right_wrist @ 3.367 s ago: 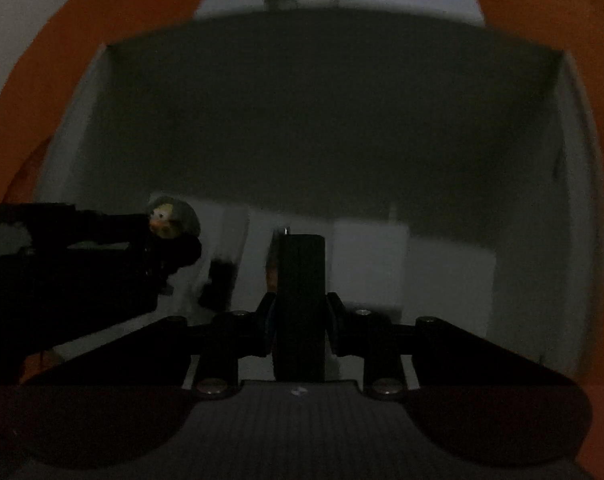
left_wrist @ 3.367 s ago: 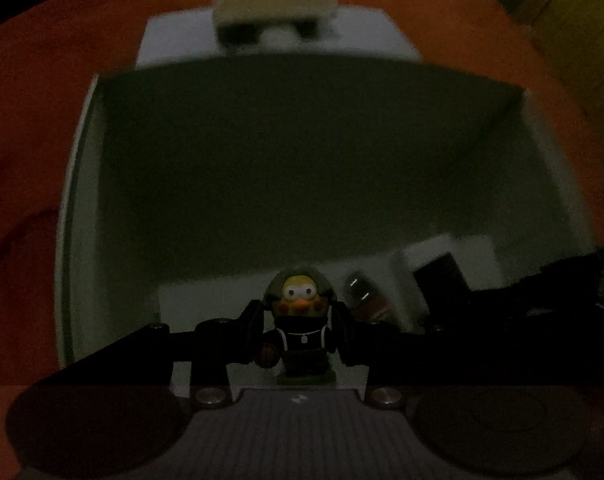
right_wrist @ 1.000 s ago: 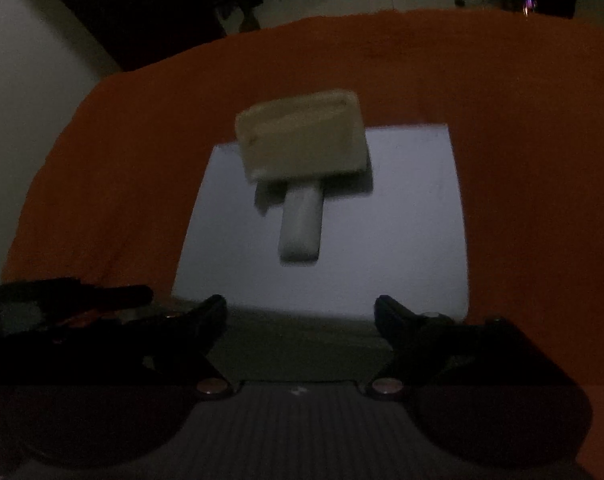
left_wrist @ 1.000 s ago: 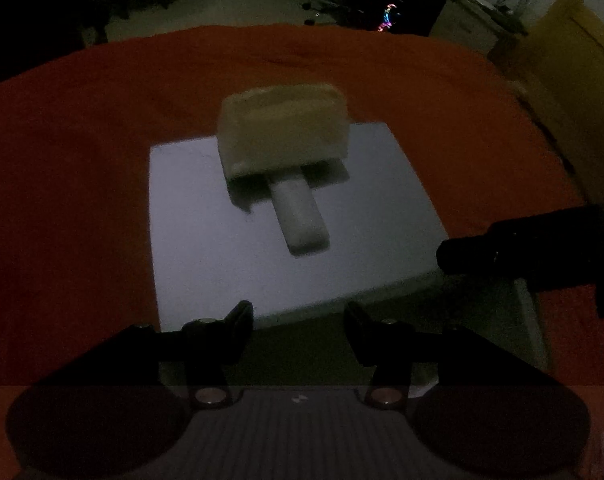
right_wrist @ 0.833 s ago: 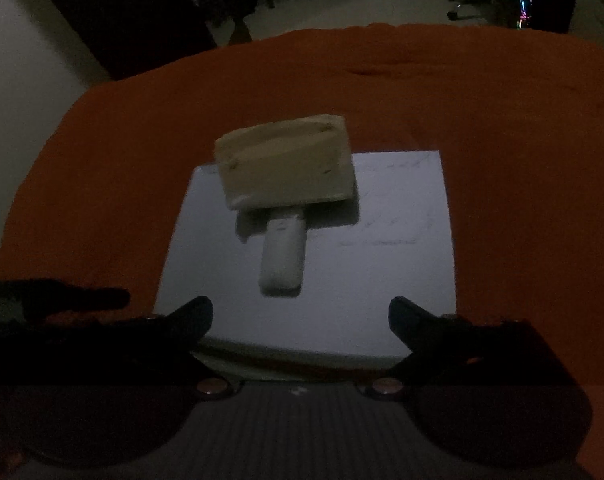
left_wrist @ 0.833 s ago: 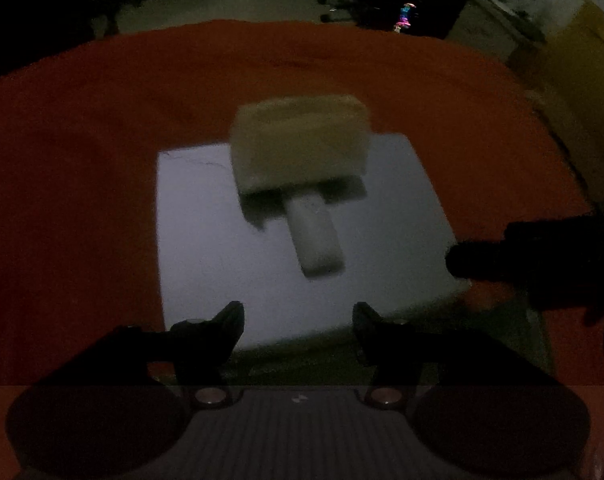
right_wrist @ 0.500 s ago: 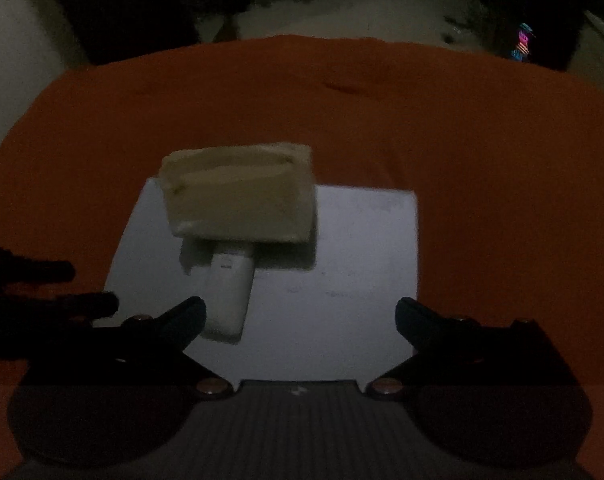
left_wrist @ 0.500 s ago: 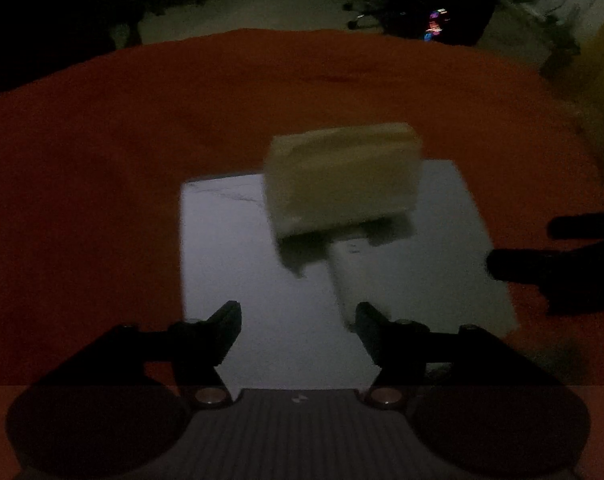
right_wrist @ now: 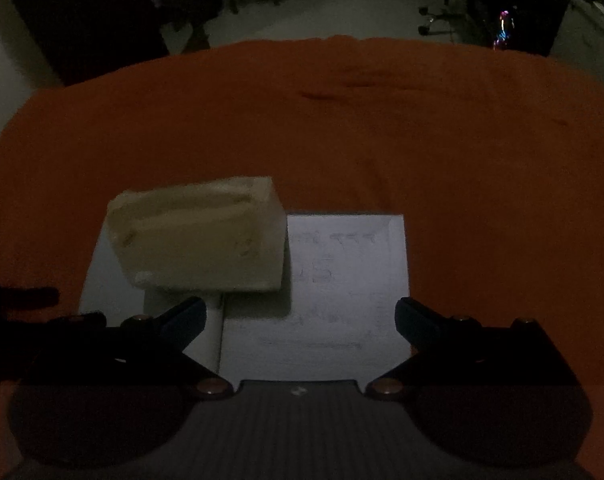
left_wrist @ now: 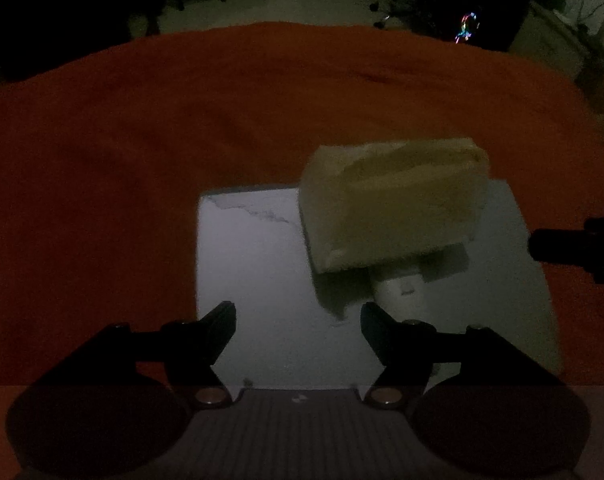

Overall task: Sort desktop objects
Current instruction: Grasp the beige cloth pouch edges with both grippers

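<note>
Both grippers have withdrawn from the box; left gripper (left_wrist: 297,316) and right gripper (right_wrist: 299,314), jaws spread and empty, face the beige block (left_wrist: 394,216) ahead, unsorted

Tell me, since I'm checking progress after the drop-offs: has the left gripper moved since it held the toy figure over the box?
Yes. The left gripper, open and empty, has moved forward past the box: it hovers over the white sheet, near the beige block.

A cream block (left_wrist: 394,208) stands on a white sheet (left_wrist: 253,264); a small white bar (left_wrist: 402,294) protrudes toward six o'clock beneath it.
</note>
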`<move>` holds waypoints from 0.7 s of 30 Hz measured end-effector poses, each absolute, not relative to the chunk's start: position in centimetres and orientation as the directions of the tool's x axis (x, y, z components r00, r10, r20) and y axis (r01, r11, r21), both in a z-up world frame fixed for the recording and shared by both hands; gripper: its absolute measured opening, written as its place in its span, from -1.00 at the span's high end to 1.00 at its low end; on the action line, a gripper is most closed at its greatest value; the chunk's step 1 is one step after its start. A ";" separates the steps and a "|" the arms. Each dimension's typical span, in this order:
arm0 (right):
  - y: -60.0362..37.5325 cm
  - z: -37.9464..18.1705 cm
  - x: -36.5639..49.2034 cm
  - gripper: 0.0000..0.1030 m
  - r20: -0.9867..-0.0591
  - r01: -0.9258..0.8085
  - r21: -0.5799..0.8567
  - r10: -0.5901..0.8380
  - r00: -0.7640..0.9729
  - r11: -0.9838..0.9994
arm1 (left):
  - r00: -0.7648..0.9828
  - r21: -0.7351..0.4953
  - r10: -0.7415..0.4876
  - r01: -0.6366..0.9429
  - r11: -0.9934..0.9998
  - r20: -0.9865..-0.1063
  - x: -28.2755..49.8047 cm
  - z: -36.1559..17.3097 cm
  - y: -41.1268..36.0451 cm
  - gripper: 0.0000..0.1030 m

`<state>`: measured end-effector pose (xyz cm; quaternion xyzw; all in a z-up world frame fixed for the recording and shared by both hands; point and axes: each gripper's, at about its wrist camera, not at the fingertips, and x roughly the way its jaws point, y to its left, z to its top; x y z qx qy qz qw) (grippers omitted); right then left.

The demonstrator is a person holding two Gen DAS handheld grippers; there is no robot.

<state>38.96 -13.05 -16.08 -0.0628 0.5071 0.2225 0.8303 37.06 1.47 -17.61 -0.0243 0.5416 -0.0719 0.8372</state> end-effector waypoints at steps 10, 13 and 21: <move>-9.4 -15.8 41.4 -0.76 -0.829 -0.534 0.093 0.362 0.427 0.841 | 0.526 -0.077 -0.123 0.110 0.991 -0.842 40.6 -17.6 0.2 -0.27; -8.5 -16.6 41.2 -0.61 -0.842 -0.564 0.038 0.330 0.426 0.825 | 0.519 -0.092 -0.129 0.097 0.991 -0.845 41.3 -18.4 0.1 -0.22; -9.5 -17.9 41.9 0.48 -0.871 -0.539 0.077 0.320 0.373 0.839 | 0.549 -0.104 -0.158 0.129 0.986 -0.821 41.1 -18.7 -0.1 0.56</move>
